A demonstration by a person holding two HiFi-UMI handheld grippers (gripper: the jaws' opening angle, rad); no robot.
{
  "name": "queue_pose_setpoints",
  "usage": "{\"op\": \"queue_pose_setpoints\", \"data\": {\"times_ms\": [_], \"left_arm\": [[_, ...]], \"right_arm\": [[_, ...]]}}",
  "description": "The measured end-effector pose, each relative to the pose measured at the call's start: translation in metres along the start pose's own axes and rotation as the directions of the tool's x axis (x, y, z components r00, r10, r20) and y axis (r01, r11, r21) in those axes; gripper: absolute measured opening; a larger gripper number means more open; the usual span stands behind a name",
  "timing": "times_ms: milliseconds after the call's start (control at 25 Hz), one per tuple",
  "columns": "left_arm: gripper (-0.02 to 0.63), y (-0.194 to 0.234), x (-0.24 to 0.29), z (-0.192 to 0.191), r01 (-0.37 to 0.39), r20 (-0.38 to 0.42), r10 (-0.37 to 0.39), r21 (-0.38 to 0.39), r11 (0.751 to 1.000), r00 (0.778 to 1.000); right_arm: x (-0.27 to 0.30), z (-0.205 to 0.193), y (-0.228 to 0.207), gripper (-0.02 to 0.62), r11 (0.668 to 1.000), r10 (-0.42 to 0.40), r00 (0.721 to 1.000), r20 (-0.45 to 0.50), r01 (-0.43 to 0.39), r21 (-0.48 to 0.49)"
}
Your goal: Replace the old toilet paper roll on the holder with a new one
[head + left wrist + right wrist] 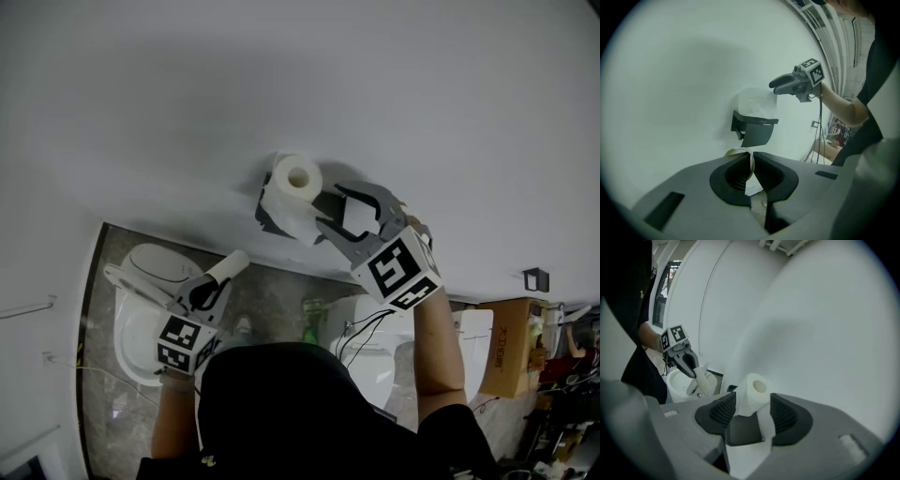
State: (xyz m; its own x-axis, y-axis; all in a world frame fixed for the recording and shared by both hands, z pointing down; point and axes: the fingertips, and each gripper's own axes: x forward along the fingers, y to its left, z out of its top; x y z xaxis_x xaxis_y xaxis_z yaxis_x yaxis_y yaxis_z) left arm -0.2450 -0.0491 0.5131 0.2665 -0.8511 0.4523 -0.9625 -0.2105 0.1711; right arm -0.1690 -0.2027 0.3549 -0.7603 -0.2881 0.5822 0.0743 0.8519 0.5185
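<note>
A new white toilet paper roll (295, 180) sits on the dark holder (269, 211) on the white wall, its loose tail hanging down. My right gripper (330, 206) stands open just right of it. In the right gripper view the roll (753, 392) lies between the spread pads, and the pads do not press on it. Lower left, my left gripper (214, 286) is shut on the old cardboard tube (230, 266). In the left gripper view the tube (751, 161) is pinched flat between the jaws, below the holder (757, 129).
A white toilet (141, 314) stands below the left gripper on the grey floor. A second white fixture (380, 352) with cables is under my right arm. A cardboard box (506, 349) stands at the far right.
</note>
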Motion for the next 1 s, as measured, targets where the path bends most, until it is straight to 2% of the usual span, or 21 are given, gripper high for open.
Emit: {"op": "queue_pose_setpoints", "data": {"times_ms": [240, 520, 640, 1000], "left_arm": [[0.032, -0.035, 0.006, 0.011, 0.037, 0.0, -0.037, 0.042, 0.998, 0.999], [0.032, -0.072, 0.018, 0.031, 0.087, 0.031, -0.089, 0.057, 0.995, 0.996], [0.032, -0.088, 0.022, 0.037, 0.105, 0.044, -0.108, 0.068, 0.992, 0.993], [0.034, -0.135, 0.035, 0.043, 0.177, 0.065, -0.181, 0.07, 0.982, 0.981]], "right_arm": [[-0.044, -0.023, 0.012, 0.205, 0.986, -0.063, 0.993, 0.1, 0.046, 0.161], [-0.095, -0.07, 0.031, 0.144, 0.937, -0.15, 0.981, 0.124, 0.101, 0.335], [-0.116, -0.089, 0.045, 0.109, 0.903, -0.186, 0.974, 0.132, 0.117, 0.413], [-0.168, -0.143, 0.087, 0.02, 0.771, -0.315, 0.94, 0.131, 0.172, 0.613]]}}
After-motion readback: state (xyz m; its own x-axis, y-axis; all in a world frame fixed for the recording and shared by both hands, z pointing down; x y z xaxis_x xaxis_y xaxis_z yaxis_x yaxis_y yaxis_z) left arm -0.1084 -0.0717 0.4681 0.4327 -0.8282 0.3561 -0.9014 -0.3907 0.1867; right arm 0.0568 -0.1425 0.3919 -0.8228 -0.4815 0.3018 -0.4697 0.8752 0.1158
